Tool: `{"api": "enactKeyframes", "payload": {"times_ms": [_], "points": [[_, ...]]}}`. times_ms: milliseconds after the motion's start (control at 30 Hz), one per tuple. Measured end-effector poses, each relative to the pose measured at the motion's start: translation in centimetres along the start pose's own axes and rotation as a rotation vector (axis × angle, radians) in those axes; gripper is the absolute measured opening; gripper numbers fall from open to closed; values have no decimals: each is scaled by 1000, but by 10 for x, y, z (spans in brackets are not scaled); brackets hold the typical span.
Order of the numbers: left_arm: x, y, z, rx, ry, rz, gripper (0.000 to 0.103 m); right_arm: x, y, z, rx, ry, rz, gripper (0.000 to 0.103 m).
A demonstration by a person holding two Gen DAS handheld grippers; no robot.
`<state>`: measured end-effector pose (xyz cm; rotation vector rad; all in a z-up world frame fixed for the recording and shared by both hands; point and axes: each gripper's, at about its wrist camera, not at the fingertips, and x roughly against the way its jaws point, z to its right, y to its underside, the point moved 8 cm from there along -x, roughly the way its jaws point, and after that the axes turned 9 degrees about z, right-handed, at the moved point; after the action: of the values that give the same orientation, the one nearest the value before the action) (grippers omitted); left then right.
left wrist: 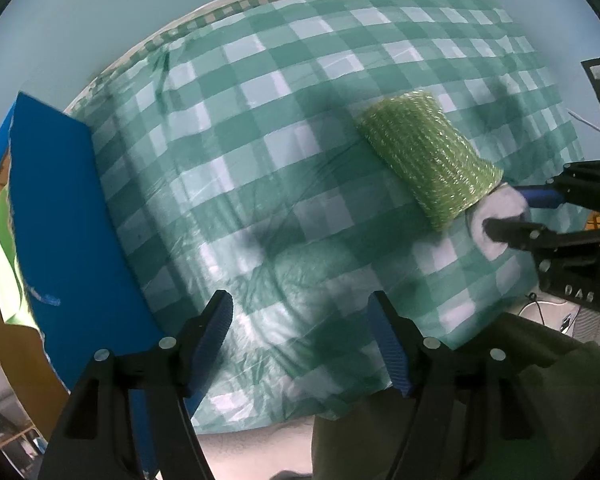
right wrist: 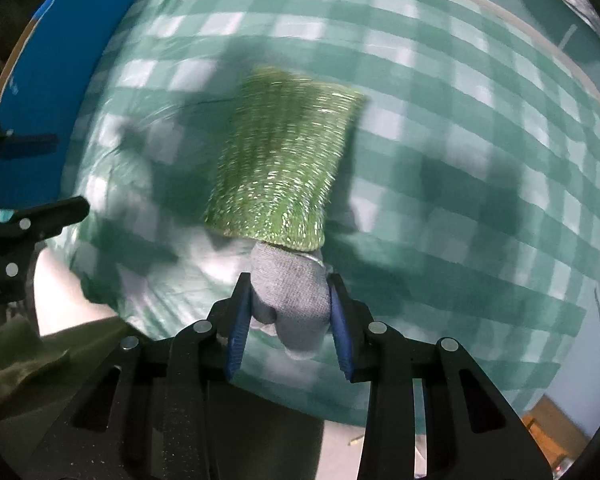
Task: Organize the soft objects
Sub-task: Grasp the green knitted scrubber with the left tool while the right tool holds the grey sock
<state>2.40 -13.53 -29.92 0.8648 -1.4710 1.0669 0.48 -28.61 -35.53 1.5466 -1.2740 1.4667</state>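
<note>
Presently the white cloth (right wrist: 296, 300) is clenched between the right gripper (right wrist: 290, 316) jaws, green scourer (right wrist: 284, 164) just beyond. Left gripper (left wrist: 300, 340) jaws are held apart, empty. No lettering can be read.

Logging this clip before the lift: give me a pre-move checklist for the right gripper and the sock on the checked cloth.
1. Right gripper on the sock's grey end: ok, both pads press it.
2. Green sock free of other objects: ok, only the checked cloth lies beneath.
3. Left gripper clear of the sock: ok, open and empty.
4. Cloth caught in the grip: cannot tell, view is blurred.
5. Blue panel out of the way: ok, it stands at the cloth's far side.
</note>
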Motion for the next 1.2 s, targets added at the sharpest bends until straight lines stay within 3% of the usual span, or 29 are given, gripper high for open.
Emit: {"api": "enactKeyframes", "payload": {"times_ms": [133,567,900,1200], "points": [[-2,-10,9,3,9,1,79,6,0,23,-38,19,16,35],[-9,-54,43,21,43,8,80,15,-1,85,-96,27,46,35],[-30,-89,57,192,79,-31,81,21,-11,111,-75,8,65,36],[-60,-101,58,387,125,-107,81,20,-18,119,-26,-23,58,36]]}}
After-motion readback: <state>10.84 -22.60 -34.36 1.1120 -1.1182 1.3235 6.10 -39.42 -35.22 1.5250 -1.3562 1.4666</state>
